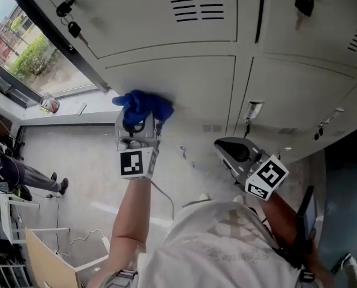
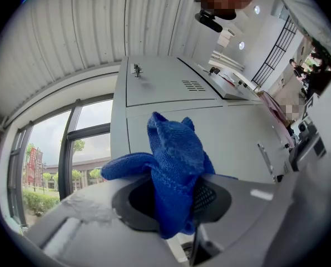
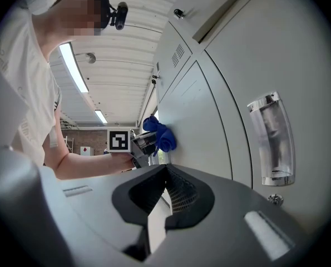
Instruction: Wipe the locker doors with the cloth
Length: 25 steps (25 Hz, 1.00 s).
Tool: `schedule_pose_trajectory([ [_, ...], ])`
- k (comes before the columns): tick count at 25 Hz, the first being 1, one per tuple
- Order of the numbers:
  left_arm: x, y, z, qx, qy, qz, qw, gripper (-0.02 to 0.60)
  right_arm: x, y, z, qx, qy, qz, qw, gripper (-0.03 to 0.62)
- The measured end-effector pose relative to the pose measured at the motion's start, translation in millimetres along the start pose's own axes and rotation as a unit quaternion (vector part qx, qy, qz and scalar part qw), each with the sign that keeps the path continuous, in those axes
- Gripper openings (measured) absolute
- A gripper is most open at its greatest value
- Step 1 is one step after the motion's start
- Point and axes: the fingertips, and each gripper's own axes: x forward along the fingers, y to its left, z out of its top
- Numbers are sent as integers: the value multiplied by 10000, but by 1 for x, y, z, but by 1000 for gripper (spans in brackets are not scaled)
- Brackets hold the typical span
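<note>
Left gripper (image 1: 140, 126) is clamped on the blue cloth (image 1: 143, 105). The cloth is bunched up between the jaws and bulges out past the tips. The bunch is pushed against the grey locker door (image 1: 184, 80), low on the door and near its left edge. The left forearm (image 1: 130, 212) is bare and stretched straight out toward the door, with the wrist in line with it. The left gripper's marker cube (image 1: 135, 163) faces the head camera.

Right gripper (image 1: 233, 151) has its jaws closed together with nothing between them. It sits right of the door and lower than the cloth, clear of the door face, tips angled up toward the lockers. The right arm (image 1: 286, 212) is bent and tucked close to the person's body, and its marker cube (image 1: 266, 177) is tilted.

A clear latch handle (image 1: 253, 110) is mounted on the next door, just right of the wiped door's edge. A window (image 1: 19, 50) is well left of the door. Keys (image 1: 69, 17) hang from a locker above and left of it.
</note>
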Motion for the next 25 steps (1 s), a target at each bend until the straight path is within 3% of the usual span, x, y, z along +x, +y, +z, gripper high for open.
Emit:
schedule_pose_trajectory([
  [5,-5,14,-12,-152,32,140,9998,115,2,-2,2,-4,-12,-2,10000,7],
  [9,-10,41,-14,-441,-69,494,9978,120,-1,-4,0,13,6,-36,10000,6],
  [13,-19,59,-13,215,186,768,9966,120,-1,-4,-1,29,45,-29,10000,8],
  [16,-15,57,0,713,156,883,9934,118,0,-6,-2,52,54,-42,10000,7],
  [21,1,30,13,1566,340,558,9855,118,2,-4,-3,36,59,-3,10000,6],
  [25,8,12,24,1686,300,397,9844,118,-1,-7,-7,75,74,-52,9999,8],
])
